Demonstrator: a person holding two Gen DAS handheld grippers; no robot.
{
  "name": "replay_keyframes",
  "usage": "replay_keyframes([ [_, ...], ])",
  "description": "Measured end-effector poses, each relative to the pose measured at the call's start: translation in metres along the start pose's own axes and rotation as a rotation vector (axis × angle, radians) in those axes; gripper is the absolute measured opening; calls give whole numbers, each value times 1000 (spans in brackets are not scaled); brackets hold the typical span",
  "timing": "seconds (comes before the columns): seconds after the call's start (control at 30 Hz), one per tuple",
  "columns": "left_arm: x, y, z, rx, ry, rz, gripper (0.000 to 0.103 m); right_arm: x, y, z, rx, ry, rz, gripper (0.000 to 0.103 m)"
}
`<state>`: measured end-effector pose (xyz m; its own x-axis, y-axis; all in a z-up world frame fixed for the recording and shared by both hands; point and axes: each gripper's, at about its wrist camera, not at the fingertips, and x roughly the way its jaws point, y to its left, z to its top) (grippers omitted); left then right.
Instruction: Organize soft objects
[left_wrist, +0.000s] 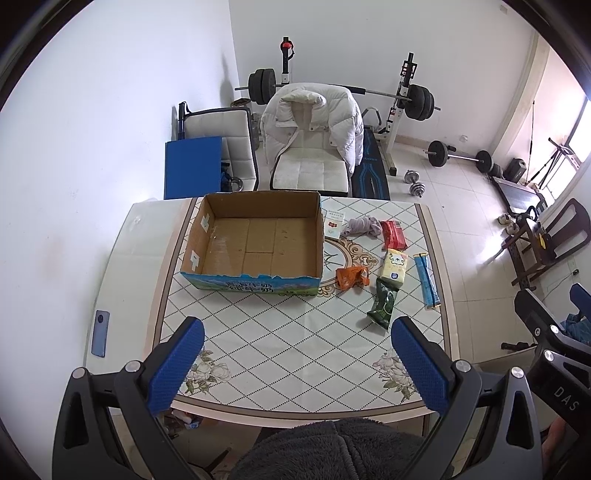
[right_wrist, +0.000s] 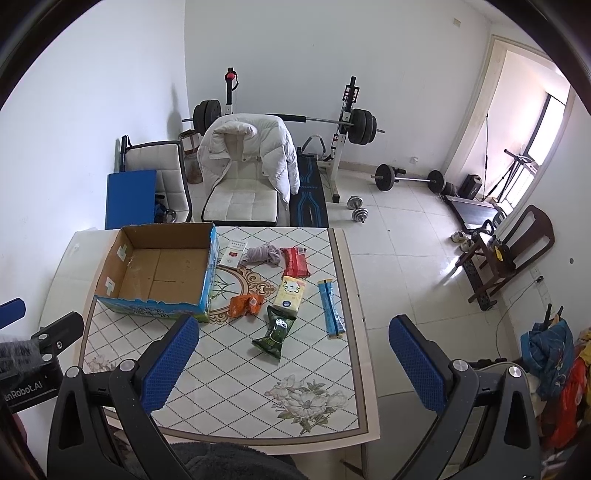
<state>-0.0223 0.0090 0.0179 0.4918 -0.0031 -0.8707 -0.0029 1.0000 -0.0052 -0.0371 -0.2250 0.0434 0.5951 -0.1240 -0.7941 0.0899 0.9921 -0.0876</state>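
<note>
An empty cardboard box (left_wrist: 258, 240) (right_wrist: 162, 269) stands on the table's left half. To its right lie soft items: a lilac cloth (left_wrist: 362, 226) (right_wrist: 262, 254), a red pack (left_wrist: 393, 234) (right_wrist: 295, 262), a yellow tissue pack (left_wrist: 395, 267) (right_wrist: 290, 295), an orange packet (left_wrist: 351, 277) (right_wrist: 245, 304), a green packet (left_wrist: 384, 302) (right_wrist: 276, 334), a blue tube pack (left_wrist: 427, 278) (right_wrist: 332, 308) and a white carton (left_wrist: 333, 223) (right_wrist: 233, 254). My left gripper (left_wrist: 295, 365) and right gripper (right_wrist: 293, 362) are open and empty, high above the table's near edge.
A phone (left_wrist: 100, 333) lies at the table's left edge. Beyond the table stand a chair with a white jacket (left_wrist: 314, 129), a second chair (left_wrist: 221, 147), a blue board (left_wrist: 192, 166) and weight equipment (left_wrist: 402, 99). Wooden chairs (right_wrist: 506, 254) stand to the right.
</note>
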Motion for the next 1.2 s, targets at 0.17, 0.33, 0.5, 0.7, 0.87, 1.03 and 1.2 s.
replay_keyframes([
  [0.17, 1, -1, 1, -1, -1, 2, 103, 1, 1, 0, -6, 0, 0, 103],
  [0.33, 2, 1, 1, 0, 0, 0, 103, 2, 4, 4, -10, -4, 1, 103],
  [0.5, 5, 2, 1, -4, 6, -2, 103, 7, 4, 5, -7, 5, 7, 103],
  [0.7, 33, -7, 22, 12, 25, -38, 103, 44, -18, 9, 58, 80, 38, 103],
  [0.87, 90, -39, 54, 56, 81, -79, 103, 113, -59, 11, 138, 190, 50, 103],
  [1.03, 190, -89, 84, 132, 212, -130, 103, 215, -96, 2, 204, 358, 63, 103],
  [1.2, 285, -124, 85, 193, 355, -51, 102, 332, -97, -30, 253, 552, 150, 103],
])
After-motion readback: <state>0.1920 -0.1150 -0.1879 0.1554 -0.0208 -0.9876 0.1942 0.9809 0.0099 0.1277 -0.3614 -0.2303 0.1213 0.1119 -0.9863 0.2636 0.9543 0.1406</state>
